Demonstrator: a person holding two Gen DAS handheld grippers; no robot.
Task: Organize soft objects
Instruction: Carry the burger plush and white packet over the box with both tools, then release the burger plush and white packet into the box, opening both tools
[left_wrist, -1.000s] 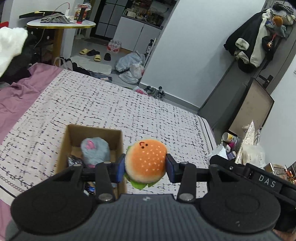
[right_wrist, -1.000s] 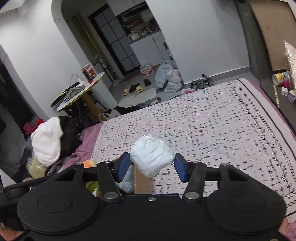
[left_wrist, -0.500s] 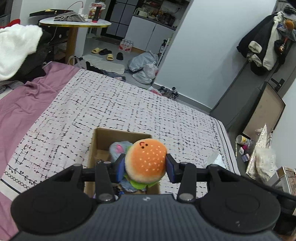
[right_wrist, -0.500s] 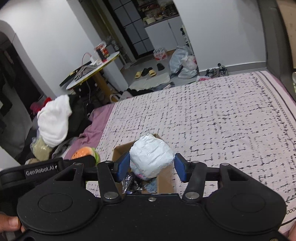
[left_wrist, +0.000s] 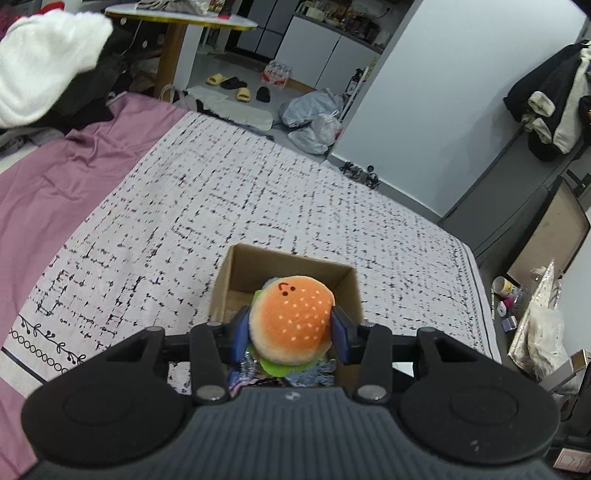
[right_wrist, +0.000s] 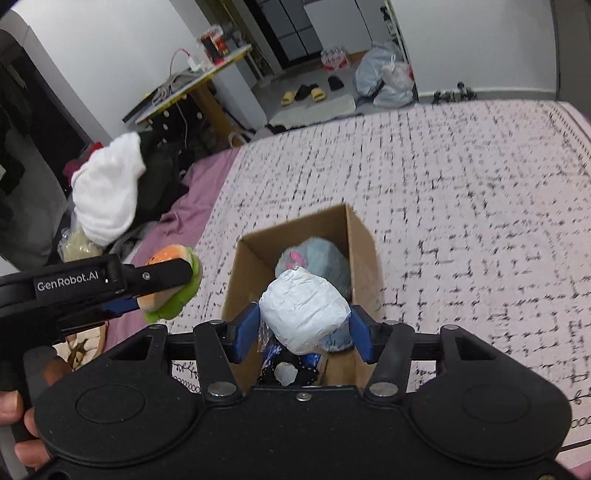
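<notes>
The left tool (left_wrist: 291, 330) is closed on the burger plush (left_wrist: 291, 325), held at lower centre of the left view above the cardboard box (left_wrist: 236, 269) on the bed (left_wrist: 184, 206). The right tool (right_wrist: 304, 328) is closed on the white wrapped bundle (right_wrist: 304, 312), directly over the box opening, where a blue-grey plush (right_wrist: 317, 260) and dark wrappers already lie.

Risks: the box looks part-filled, so 2 releases together may crowd the opening and spill 1 item onto the bed. In the right view the burger plush sits left of the box wall; release there would likely miss. The tools could collide.

Against 0.5 s ago, the box sits more centrally under both tools and appears closer; both grips are unchanged.
</notes>
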